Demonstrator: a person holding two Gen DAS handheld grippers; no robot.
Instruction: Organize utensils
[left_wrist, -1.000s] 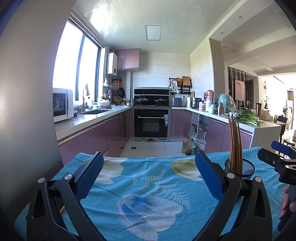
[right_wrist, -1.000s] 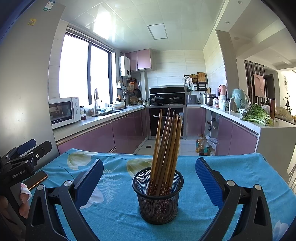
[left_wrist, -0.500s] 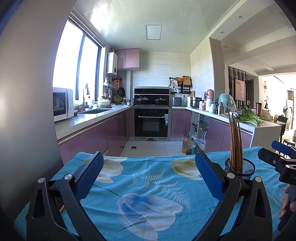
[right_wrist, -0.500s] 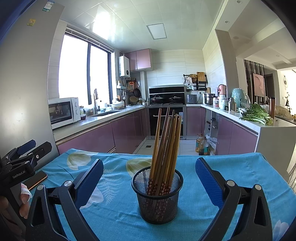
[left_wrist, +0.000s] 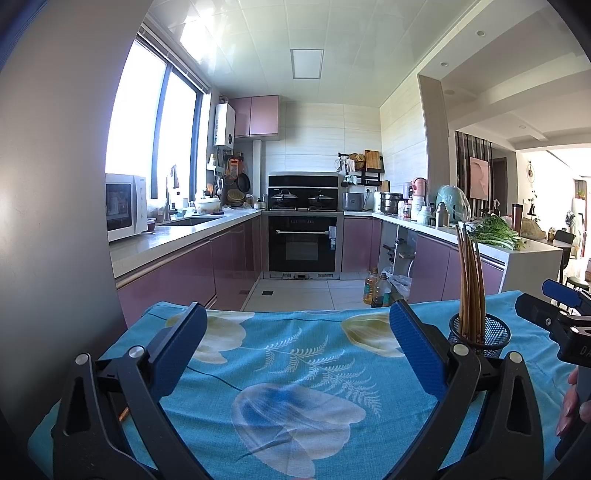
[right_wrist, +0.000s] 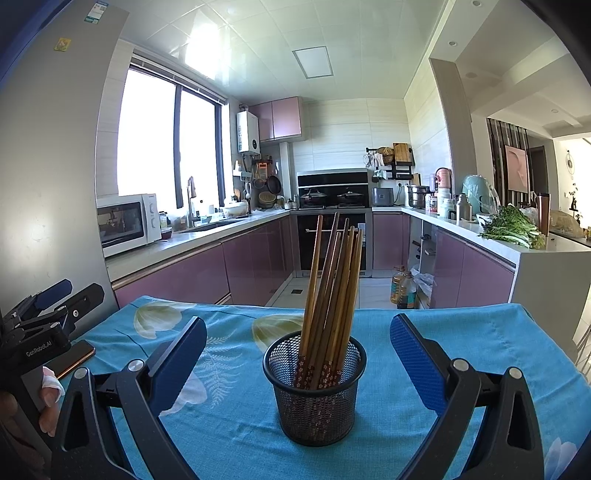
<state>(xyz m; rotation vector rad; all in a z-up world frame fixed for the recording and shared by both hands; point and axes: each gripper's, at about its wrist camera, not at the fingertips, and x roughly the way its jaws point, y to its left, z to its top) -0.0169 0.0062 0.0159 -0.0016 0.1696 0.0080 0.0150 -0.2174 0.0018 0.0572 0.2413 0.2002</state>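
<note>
Both pairs of jaws stand spread wide, with nothing between their blue pads. We see the right gripper (right_wrist: 298, 354) aimed straight at a black wire-mesh cup (right_wrist: 314, 391) that stands upright on the worktop, centred between the two fingers but touched by neither. From it rises a bundle of brown wooden chopsticks (right_wrist: 332, 295), leaning slightly to the right and fanning apart at the top; their lower ends, seen through the mesh, are dark red with a pattern of small pale flowers. We count roughly ten sticks, though they overlap too much to be sure.

A bright blue cloth (right_wrist: 461, 339) printed with pale flowers and white fern leaves covers the worktop. From the left wrist view, the left gripper (left_wrist: 298, 354) points over a bare stretch of this cloth, and the cup (left_wrist: 491, 336) sits to its right, partly behind the right-hand finger. At that view's far right edge we see part of the other gripper and the fingertips of a hand (left_wrist: 570, 406) holding it. A phone (right_wrist: 75, 357) lies near the cloth's left edge in the right wrist view.
</note>
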